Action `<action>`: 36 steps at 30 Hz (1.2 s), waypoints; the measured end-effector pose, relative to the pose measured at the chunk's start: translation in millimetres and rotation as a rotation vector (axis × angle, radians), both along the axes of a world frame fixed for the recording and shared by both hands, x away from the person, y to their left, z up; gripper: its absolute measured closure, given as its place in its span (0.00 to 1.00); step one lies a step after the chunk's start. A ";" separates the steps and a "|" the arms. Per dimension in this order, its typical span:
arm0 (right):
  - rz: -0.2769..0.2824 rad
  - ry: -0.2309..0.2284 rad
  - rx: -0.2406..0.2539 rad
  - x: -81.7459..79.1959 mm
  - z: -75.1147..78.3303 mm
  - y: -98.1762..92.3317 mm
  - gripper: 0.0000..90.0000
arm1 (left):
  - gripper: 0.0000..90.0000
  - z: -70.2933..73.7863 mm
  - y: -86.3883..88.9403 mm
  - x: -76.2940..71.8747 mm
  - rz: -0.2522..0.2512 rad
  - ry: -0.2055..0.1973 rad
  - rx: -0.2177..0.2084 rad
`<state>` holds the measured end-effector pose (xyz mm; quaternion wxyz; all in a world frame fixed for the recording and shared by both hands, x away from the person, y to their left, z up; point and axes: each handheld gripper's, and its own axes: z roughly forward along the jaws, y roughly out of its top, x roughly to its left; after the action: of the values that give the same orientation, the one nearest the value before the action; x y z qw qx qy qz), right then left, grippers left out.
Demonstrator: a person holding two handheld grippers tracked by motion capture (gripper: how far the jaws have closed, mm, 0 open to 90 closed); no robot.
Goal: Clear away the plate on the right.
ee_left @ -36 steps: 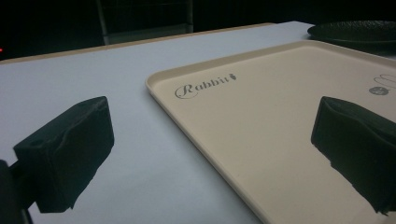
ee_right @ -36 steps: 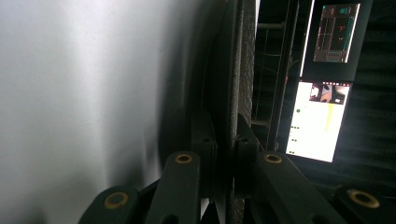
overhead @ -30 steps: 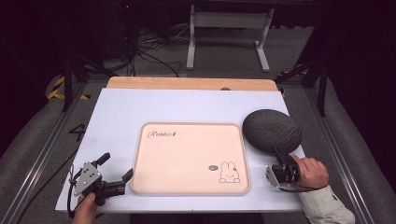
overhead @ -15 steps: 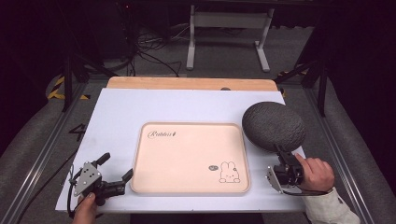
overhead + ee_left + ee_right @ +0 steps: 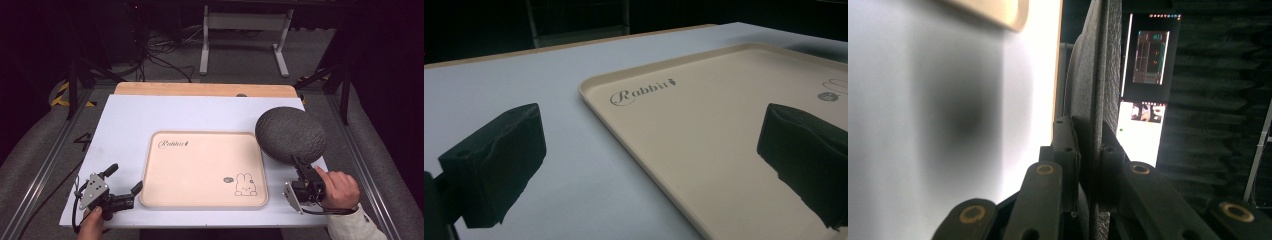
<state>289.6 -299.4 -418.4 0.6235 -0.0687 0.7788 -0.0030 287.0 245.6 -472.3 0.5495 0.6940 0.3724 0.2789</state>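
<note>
Dark plate: a round, dark grey, rough-textured plate sits at the right side of the white worktop, just right of the tray's far right corner. From the high view it looks lifted and tilted, with its near edge at the right hand-held gripper.

Right hand-held gripper: near right, held by a hand in a white sleeve. Its jaws are pinching the near rim of the plate.

Right gripper view: here's what the overhead can't give you. The plate shows edge-on as a thin dark slab, and the two black jaws are clamped tight on either side of it. A corner of the tray peeks in at the top left, and there's a lit screen off in the dark background.

Tray: a cream rectangular plastic tray with a little rabbit drawing and script lettering, middle of the worktop, nothing on it.

Left hand-held gripper: near left, just beside the tray's near left corner, jaws spread wide with nothing between them.

Left gripper view: shows the tray up close, so you can read "Rabbit" on it; one jaw hangs over the worktop, the other over the tray.

Far edge: a pale wooden board runs along the back of the worktop.
</note>
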 end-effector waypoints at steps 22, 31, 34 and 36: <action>0.145 -0.006 0.010 -16.2 13.6 58.6 0.94 | 0.00 0.1 -0.3 0.0 -0.003 0.002 0.005; 0.200 -0.008 0.018 -20.2 16.7 79.8 0.94 | 0.00 0.2 -0.3 0.1 -0.006 0.001 0.007; 0.210 -0.007 0.022 -20.6 17.1 84.2 0.94 | 0.00 0.3 -0.3 0.1 -0.006 0.003 0.008; 0.222 -0.006 0.021 -21.0 17.9 90.0 0.94 | 0.00 0.2 -0.4 0.2 -0.005 0.003 0.008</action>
<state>268.5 -209.4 -400.5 0.6230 -0.1479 0.7645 0.0741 287.2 245.2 -472.1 0.5471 0.6974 0.3702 0.2779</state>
